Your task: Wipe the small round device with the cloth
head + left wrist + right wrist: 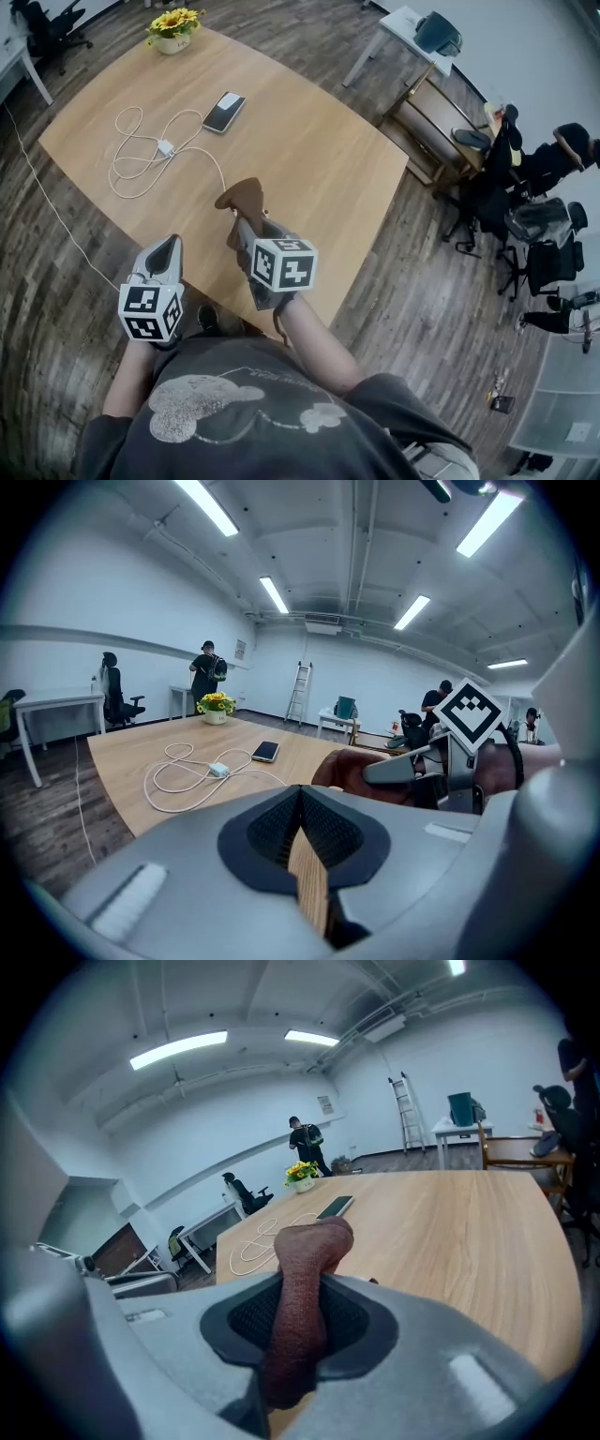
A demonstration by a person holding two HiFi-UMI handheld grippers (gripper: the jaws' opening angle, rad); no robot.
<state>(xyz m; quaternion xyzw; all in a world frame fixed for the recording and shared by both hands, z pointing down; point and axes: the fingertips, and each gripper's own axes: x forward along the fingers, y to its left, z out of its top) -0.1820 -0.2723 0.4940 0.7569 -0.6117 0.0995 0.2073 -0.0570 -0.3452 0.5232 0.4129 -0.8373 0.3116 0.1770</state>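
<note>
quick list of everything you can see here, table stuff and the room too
table: one, light wood, middle of the room
phone: one, black, flat on the table's far part
cable with charger: one, white, looped on the table left of the phone
flowerpot: one, yellow flowers, far end of the table
ladder: one, pale, by the back wall
office chairs: several, black, right of the table
cloth: one, brown, clamped in the right gripper
small round device: none that I can make out
left gripper: one, grey, jaws together, empty, at the table's near edge
right gripper: one, grey, shut on the cloth, beside the left one
</note>
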